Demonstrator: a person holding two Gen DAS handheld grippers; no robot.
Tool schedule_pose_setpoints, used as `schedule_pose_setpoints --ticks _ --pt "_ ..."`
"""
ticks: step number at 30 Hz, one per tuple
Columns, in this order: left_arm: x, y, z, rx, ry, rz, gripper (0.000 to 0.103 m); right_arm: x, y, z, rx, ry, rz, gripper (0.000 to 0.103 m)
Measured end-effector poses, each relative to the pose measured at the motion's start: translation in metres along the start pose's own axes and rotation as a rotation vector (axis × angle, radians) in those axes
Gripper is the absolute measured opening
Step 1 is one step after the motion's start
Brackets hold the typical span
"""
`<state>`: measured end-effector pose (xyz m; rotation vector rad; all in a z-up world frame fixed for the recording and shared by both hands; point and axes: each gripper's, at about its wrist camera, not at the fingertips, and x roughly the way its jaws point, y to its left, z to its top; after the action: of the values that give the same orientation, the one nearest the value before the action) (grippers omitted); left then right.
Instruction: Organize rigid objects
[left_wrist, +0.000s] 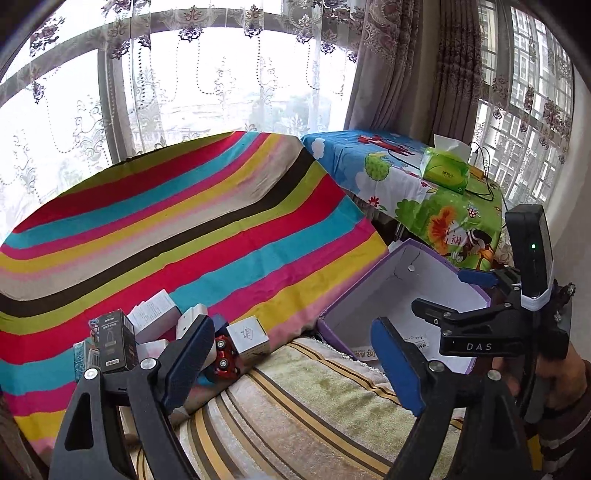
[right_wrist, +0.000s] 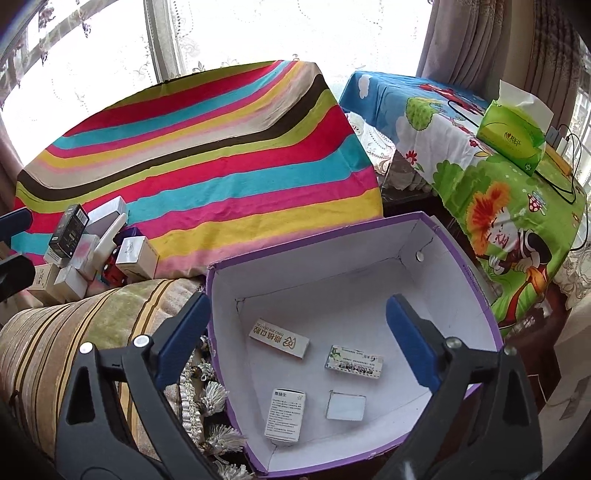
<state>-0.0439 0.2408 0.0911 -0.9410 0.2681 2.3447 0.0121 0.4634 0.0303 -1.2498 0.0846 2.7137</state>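
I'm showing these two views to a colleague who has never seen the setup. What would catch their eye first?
The bright striped cloth fills the middle of both views, under the lace-curtained window. In front of it on the right sits the open purple box with four small packets on its white floor, the right gripper above it, jaws wide, nothing between them. At the cloth's left edge lies a pile of small boxes.

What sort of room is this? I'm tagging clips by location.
Probably a home living room or bedroom: lace curtains on big windows, a striped blanket, and a tissue pack on a cartoon-print cloth.
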Motion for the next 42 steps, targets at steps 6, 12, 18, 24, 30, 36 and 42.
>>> schedule_pose_setpoints --ticks 6,12,18,24,30,36,42 --pt "-0.027 0.045 -0.016 -0.040 -0.022 0.109 0.088 -0.011 0.034 0.005 -0.150 -0.092 -0.040 0.100" --pt "-0.038 0.087 -0.041 -0.136 0.046 0.160 0.088 -0.014 0.061 0.009 -0.203 -0.066 0.071 0.100" --pt "-0.042 0.118 -0.067 -0.212 0.081 0.171 0.088 -0.011 0.075 0.016 -0.179 -0.011 0.142 0.100" --pt "-0.039 0.147 -0.087 -0.304 0.115 0.164 0.088 -0.004 0.097 0.017 -0.167 0.034 0.190 0.100" --pt "-0.027 0.176 -0.097 -0.404 0.171 0.158 0.087 0.014 0.124 0.020 -0.194 0.106 0.230 0.100" --pt "-0.009 0.202 -0.107 -0.488 0.253 0.207 0.095 0.030 0.146 0.023 -0.232 0.146 0.232 0.100" --pt "0.008 0.216 -0.107 -0.513 0.313 0.230 0.103 0.044 0.161 0.026 -0.254 0.177 0.239 0.100"
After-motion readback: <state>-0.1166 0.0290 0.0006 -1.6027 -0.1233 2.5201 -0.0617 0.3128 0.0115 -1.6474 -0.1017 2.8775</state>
